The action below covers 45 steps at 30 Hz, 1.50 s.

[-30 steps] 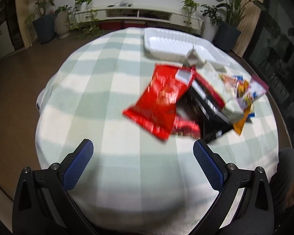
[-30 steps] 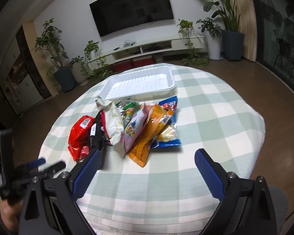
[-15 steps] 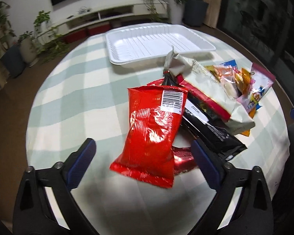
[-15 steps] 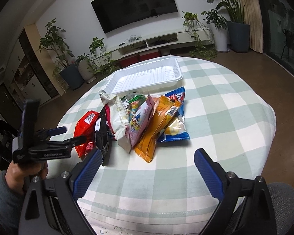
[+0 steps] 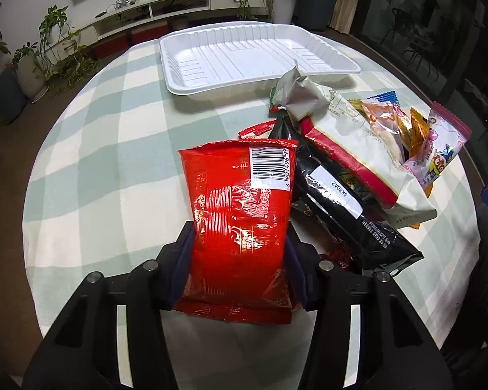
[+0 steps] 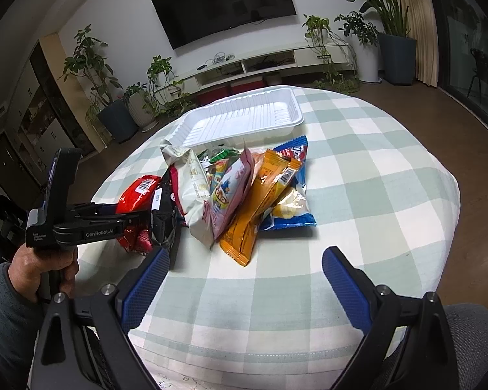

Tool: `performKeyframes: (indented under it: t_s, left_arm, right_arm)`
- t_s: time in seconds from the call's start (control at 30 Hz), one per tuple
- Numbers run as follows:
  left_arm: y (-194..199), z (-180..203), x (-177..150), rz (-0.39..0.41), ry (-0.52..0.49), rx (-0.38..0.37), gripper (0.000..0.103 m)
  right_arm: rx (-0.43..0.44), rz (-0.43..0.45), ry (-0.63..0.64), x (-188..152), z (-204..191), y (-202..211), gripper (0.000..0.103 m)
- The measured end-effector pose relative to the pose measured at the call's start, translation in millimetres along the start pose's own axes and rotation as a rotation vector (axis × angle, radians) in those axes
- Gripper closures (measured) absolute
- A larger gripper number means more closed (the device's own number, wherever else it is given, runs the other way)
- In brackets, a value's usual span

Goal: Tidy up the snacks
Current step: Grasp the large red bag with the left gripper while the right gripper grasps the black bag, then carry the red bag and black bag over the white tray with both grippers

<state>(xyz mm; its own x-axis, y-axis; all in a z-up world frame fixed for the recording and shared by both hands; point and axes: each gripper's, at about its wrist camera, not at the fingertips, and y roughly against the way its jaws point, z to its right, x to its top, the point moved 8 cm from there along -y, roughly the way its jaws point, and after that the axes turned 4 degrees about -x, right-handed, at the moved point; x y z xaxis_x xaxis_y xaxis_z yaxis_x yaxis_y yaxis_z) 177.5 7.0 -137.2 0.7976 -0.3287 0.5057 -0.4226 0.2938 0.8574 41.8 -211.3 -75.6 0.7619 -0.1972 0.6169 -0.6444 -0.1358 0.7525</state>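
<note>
Red snack bag point(image 5: 240, 214) btwn closing left hand-held gripper point(image 5: 239, 261) pads.

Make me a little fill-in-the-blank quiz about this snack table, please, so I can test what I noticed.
1. The fingers of the left gripper are closing on a ____ snack bag with a barcode label.
2. The white tray at the far side of the table holds ____ snacks.
3. The tablecloth has a green and white ____ pattern.
4. The right gripper has ____ between its fingers.

Missing words: red; no; checked; nothing
</note>
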Motion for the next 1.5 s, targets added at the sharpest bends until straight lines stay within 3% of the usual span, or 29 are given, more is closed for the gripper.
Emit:
performKeyframes:
  t_s: [0.23, 0.5, 0.8, 1.0, 1.2, 1.27, 1.5]
  left_arm:
    - [5, -4, 1, 0.018, 0.049, -0.065, 0.072]
    - [19, -6, -4, 0.061, 0.087, -0.1, 0.074]
    - [63, -14, -13, 0.182, 0.196, -0.169, 0.074]
    - [89, -25, -32, 0.259, 0.312, -0.218, 0.074]
    - [104, -28, -53, 0.291, 0.367, -0.239, 0.074]
    - [107, -27, -57, 0.295, 0.373, -0.243, 0.074]
    - [112, -23, -64, 0.313, 0.394, -0.26, 0.074]
  right_arm:
    - [-0.004, -0.009, 0.001, -1, 0, -4, 0.006]
    - [0.001, -0.024, 0.009, 2, -3, -11, 0.013]
    - [0.135, -0.068, -0.083, 23, -18, -32, 0.03]
    - [0.194, -0.083, 0.023, 28, -55, -33, 0.032]
    - [0.228, -0.127, 0.18, 32, -97, -44, 0.044]
    - [0.228, -0.15, 0.224, 31, -109, -52, 0.049]
    - [0.182, -0.261, 0.296, 23, -126, -94, 0.051]
